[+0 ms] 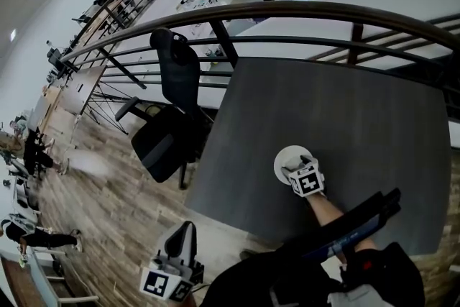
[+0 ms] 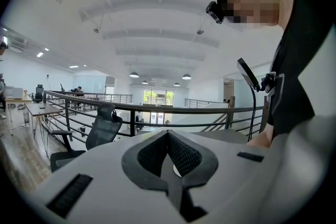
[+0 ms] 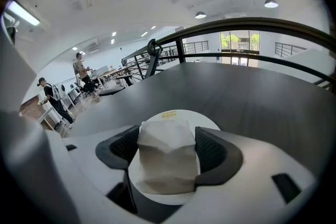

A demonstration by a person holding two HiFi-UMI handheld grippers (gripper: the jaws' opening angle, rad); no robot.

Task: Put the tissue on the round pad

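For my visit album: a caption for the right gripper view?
The right gripper holds a folded tissue between its jaws over the round pad on a dark table.

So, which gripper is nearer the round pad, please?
Right. The right gripper holds the tissue directly over the round pad; the left gripper hangs beyond the table's near-left corner.

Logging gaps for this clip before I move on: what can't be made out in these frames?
1. Right gripper view: whether the tissue rests on the round pad or hangs above it; the tissue and the right gripper hide its underside.
2. Same view: yellow print on the pad, too small to read.
3. Head view: the tissue, hidden under the right gripper's marker cube.
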